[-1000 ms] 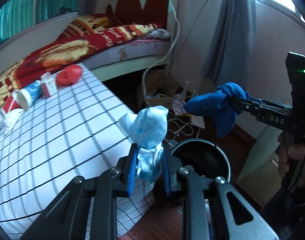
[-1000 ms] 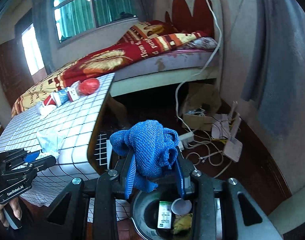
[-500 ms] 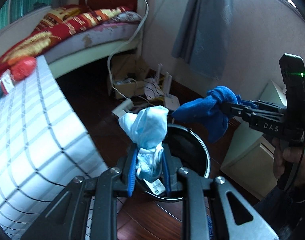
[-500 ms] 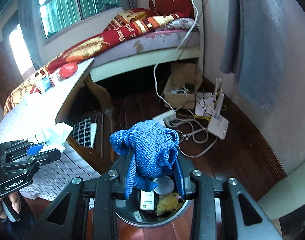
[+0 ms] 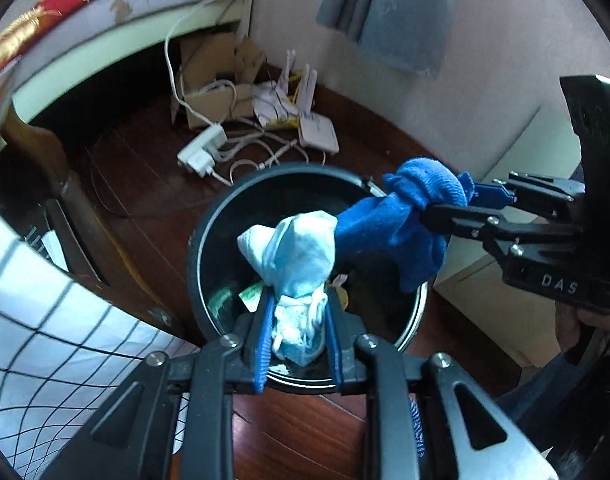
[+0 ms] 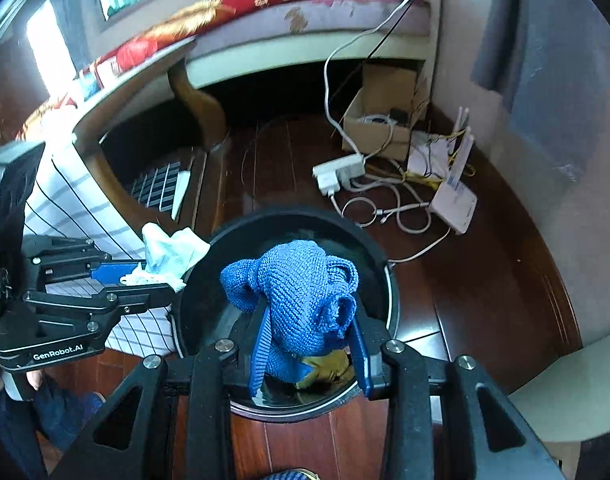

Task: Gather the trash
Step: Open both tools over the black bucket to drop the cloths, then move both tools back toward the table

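A black round trash bin (image 5: 209, 216) stands on the wooden floor, with paper scraps and wrappers inside. My left gripper (image 5: 299, 298) hangs over its near rim, jaws starting to open, pads still against a crumpled pale blue face mask (image 5: 293, 248). From the right, my right gripper (image 5: 437, 204) reaches over the bin with a blue knitted cloth (image 5: 385, 224). In the right wrist view, the right gripper (image 6: 311, 312) is over the bin (image 6: 369, 240), its jaws also opening, pads still on the blue cloth (image 6: 301, 292). The left gripper (image 6: 153, 276) with the mask (image 6: 169, 252) is at the bin's left edge.
A table with a checked white cloth (image 5: 45, 320) stands just left of the bin. Behind the bin lie a power strip (image 5: 203, 152), loose cables, a router (image 5: 317, 136) and a cardboard box (image 5: 213, 80). A pale cabinet (image 5: 501, 176) stands right; a bed runs along the back.
Both grippers have sunk and tilted downward, going from beside the table to right above the bin. Mask and cloth are still between the jaws.
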Demonstrator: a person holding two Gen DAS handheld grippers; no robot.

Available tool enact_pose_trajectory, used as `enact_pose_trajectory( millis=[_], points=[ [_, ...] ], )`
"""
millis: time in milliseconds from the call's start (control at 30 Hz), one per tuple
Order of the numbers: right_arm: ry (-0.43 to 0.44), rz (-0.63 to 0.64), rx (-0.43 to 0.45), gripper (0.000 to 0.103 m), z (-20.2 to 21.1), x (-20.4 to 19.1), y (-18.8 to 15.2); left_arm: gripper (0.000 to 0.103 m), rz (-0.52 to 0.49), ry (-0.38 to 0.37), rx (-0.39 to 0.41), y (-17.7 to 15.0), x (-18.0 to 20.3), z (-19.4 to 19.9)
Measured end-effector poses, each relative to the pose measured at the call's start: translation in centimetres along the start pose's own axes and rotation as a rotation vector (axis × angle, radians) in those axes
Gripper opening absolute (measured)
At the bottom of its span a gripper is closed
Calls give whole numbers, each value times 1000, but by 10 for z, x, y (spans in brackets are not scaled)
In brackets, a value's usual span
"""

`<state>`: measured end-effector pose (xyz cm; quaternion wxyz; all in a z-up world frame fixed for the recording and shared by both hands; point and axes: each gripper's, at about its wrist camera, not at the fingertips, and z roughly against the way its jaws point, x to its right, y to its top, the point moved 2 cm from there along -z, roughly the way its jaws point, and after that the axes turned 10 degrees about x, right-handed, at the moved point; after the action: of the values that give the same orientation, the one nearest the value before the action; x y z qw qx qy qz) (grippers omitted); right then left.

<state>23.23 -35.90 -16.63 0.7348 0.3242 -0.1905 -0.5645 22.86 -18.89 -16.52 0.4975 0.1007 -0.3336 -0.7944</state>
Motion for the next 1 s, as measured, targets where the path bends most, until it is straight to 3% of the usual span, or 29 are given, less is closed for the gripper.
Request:
enact_pose_trajectory(
  millis=[33,67,100,133,167,233,333,1000],
  points=[
    [6,7,-17,46,-6,0,-2,31,3,-6,-16,-1,-1,-7],
    [-17,30,-45,64,-15,0,-5,47,3,-4,-33,-1,-2,-13],
    [-53,47,-61,77,-21,1,-7,74,1,31,-55,-3,-4,-20],
    [-95,56,-61,87,-26,4,-10,87,0,52,-57,-4,-6,-21],
    [-100,50,-62,87,-28,6,-12,102,1,67,-58,-5,-9,-21],
    [-148,37,-85,87,-31,16,-12,102,4,94,-37,-7,-12,-17],
    [-187,-5,-71,103,-26,27,-7,103,3,125,-22,-9,-16,-13],
    [-203,-21,46,103,7,17,16,103,-16,157,70,8,-16,24]
  ],
)
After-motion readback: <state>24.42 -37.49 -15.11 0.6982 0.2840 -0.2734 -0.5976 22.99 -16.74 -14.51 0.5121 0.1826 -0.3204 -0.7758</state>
